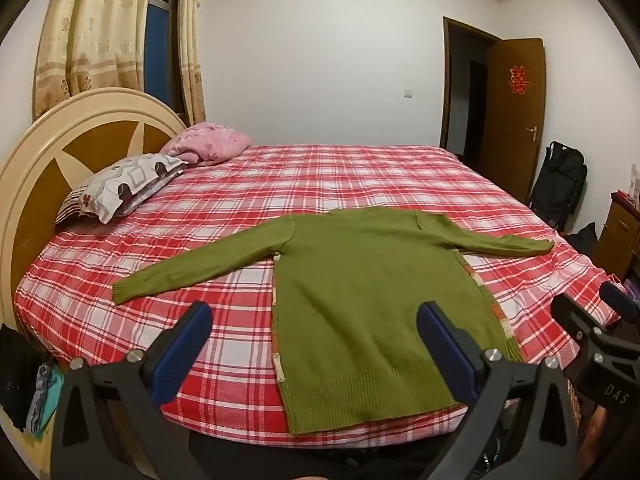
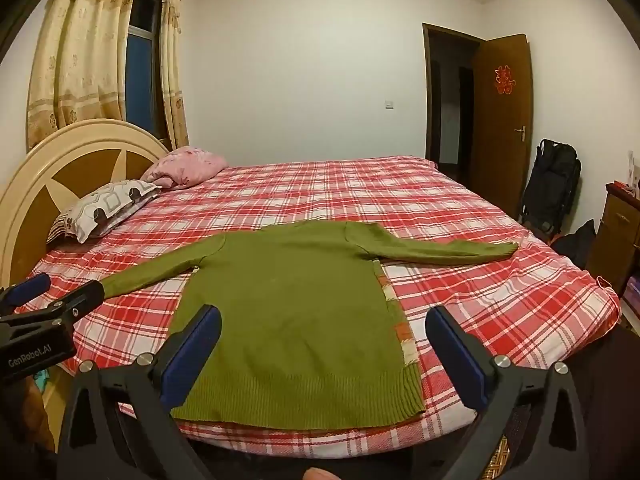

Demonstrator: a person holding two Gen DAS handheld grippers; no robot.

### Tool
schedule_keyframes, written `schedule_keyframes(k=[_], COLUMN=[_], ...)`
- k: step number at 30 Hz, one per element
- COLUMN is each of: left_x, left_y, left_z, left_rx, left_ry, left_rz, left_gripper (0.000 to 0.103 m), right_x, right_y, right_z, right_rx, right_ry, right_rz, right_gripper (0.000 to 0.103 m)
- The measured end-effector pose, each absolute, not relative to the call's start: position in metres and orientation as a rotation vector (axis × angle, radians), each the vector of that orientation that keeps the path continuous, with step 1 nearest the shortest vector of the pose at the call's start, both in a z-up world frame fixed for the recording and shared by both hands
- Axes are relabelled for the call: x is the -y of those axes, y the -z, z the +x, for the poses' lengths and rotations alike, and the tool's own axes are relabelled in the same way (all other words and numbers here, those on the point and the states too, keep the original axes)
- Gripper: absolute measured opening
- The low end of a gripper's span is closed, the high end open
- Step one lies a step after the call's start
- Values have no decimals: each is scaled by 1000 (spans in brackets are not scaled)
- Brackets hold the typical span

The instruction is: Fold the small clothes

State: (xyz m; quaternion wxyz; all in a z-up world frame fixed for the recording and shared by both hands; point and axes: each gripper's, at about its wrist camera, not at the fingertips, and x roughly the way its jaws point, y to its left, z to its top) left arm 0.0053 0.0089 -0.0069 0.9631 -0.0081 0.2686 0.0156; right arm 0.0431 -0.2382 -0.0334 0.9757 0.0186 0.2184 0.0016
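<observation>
1. Hiding part of the hem, the left gripper (image 1: 314,324) hung with its jaws apart, holding nothing.
2. The sweater (image 1: 368,304) lay flat on the bed (image 1: 320,184), hem nearest, collar away, sleeves spread sideways.
3. The right gripper (image 2: 324,328) gaped likewise; a striped edge under the sweater was unclear.

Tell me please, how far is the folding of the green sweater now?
Done: the green sweater lies flat on the plaid bed, both sleeves spread out. In hand: nothing; the left gripper and right gripper hover open near its hem. Left: every fold, since no sleeve or side is turned in.
</observation>
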Motion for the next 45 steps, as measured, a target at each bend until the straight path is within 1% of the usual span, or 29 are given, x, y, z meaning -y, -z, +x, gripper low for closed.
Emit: schedule_keyframes(k=[9,45], left_x=[-17,-22], left_y=[13,15], left_z=[12,15], left_rx=[-577,-586], left_ry=[-35,-46], left_rz=[-30,-38], left_gripper=[103,103], right_x=[238,241], right_y=[36,38], right_z=[46,48], right_rx=[-460,-469], right_ry=[-6,-9], right_rz=[44,48], right_gripper=[102,102])
